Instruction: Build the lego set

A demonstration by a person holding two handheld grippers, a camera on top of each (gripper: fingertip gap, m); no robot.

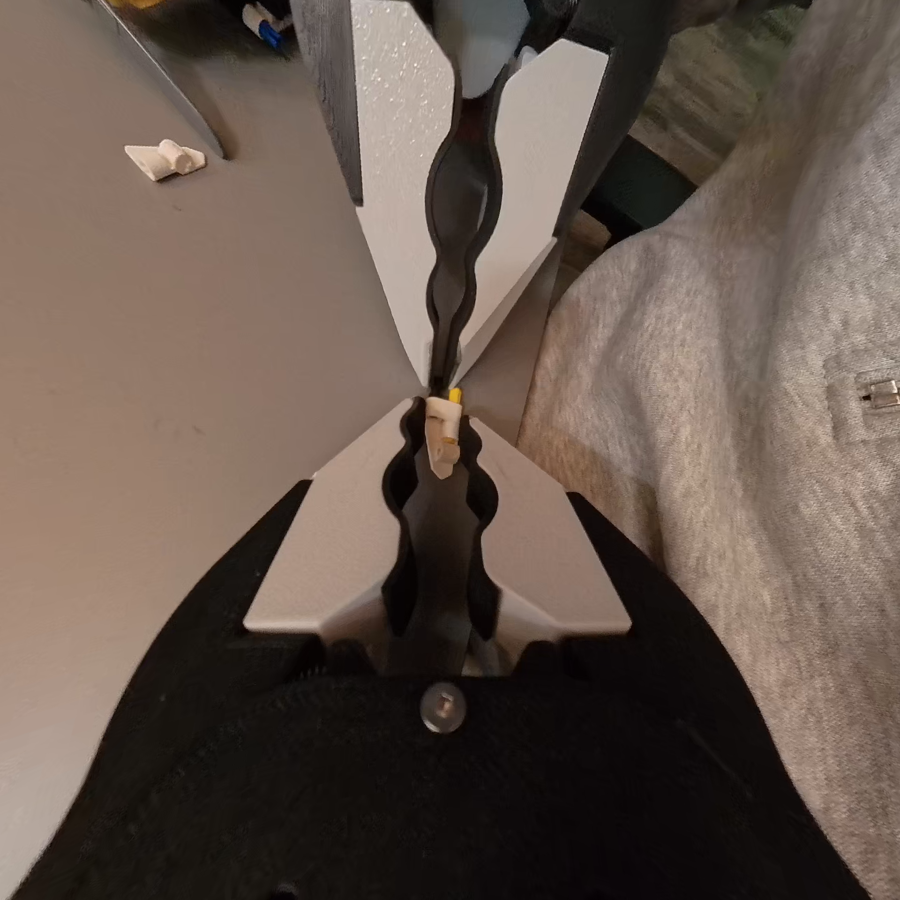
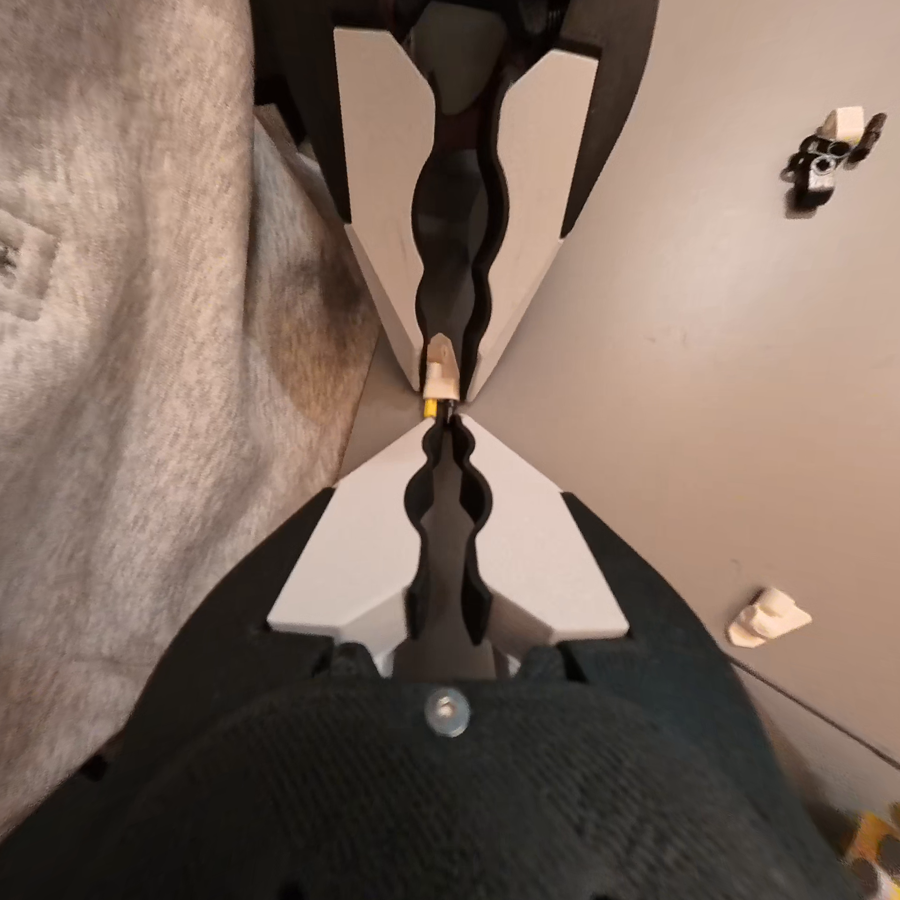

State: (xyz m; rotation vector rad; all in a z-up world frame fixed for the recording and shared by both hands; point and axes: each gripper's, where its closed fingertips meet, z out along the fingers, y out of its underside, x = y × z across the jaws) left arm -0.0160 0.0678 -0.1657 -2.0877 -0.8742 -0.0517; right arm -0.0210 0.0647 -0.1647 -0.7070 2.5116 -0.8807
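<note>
My left gripper (image 1: pixel 440 410) is shut on a small white lego piece (image 1: pixel 442 433), held above the edge of the grey table (image 1: pixel 146 341). My right gripper (image 2: pixel 442 424) faces it tip to tip, shut on a small yellow and black piece (image 2: pixel 431 408). The yellow piece (image 1: pixel 455 393) touches the end of the white piece (image 2: pixel 440 372). The right gripper also shows in the left wrist view (image 1: pixel 444 379), coming in from the top. The left gripper shows in the right wrist view (image 2: pixel 440 389) in the same way. How far the two pieces are joined is hidden by the fingers.
A loose white piece (image 1: pixel 165 160) lies on the table; it also shows in the right wrist view (image 2: pixel 767 618). A black and white sub-assembly (image 2: pixel 828 156) lies farther off. A person's grey sweatshirt (image 1: pixel 730 389) fills the side beyond the table edge. Blue and white parts (image 1: pixel 265 24) sit at the back. Left and right tips are no more than a few centimetres apart.
</note>
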